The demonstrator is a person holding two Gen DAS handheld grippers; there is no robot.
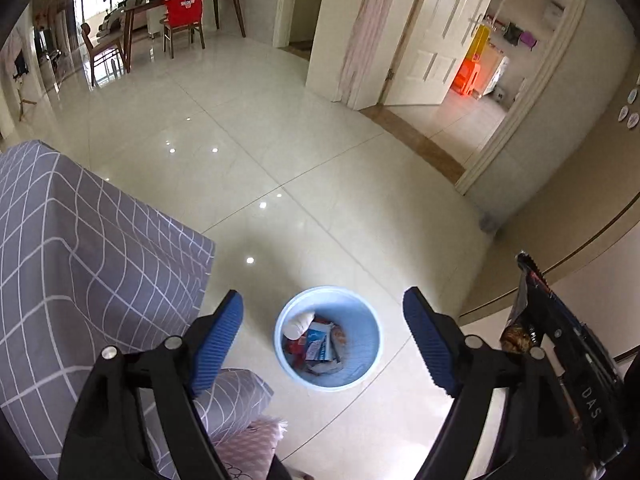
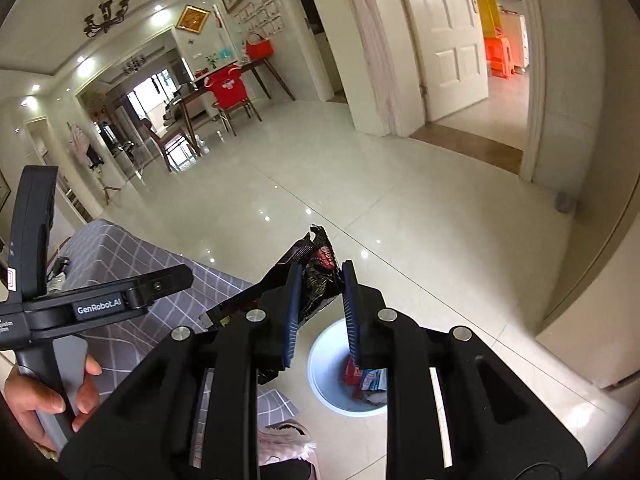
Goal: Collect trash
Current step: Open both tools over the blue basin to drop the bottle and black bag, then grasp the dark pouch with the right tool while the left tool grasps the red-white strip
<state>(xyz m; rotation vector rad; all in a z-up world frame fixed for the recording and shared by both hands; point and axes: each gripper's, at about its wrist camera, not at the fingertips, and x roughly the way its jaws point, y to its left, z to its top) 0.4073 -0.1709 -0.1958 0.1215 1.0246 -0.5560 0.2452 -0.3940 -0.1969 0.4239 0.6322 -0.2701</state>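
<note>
Left wrist view: left gripper (image 1: 322, 340), black arms with ribbed blue pads, spread wide with nothing between them; in the gap, lower centre of frame, the round light-blue plastic waste bin (image 1: 362, 364) stands on the glossy cream tile floor (image 1: 280, 140), already holding crumpled red, blue and white wrappers plus a pale wad; grey bedcover with white grid lines (image 1: 80, 260) fills the lower left; at the far right edge, the black foil snack wrapper (image 1: 532, 292) sticks up beside the other tool.

Right wrist view: right gripper (image 2: 320, 300), pads drawn close and pinching the black foil snack wrapper (image 2: 316, 276) with red print, its torn top rising above the fingertips at centre frame; the light-blue bin (image 2: 324, 376) lies directly below, partly hidden by the gripper body; wrapper held above the bin, apart from it; person's left hand (image 2: 48, 392) grips the other tool's handle at lower left; grey bedcover (image 2: 120, 256) behind it.
</note>
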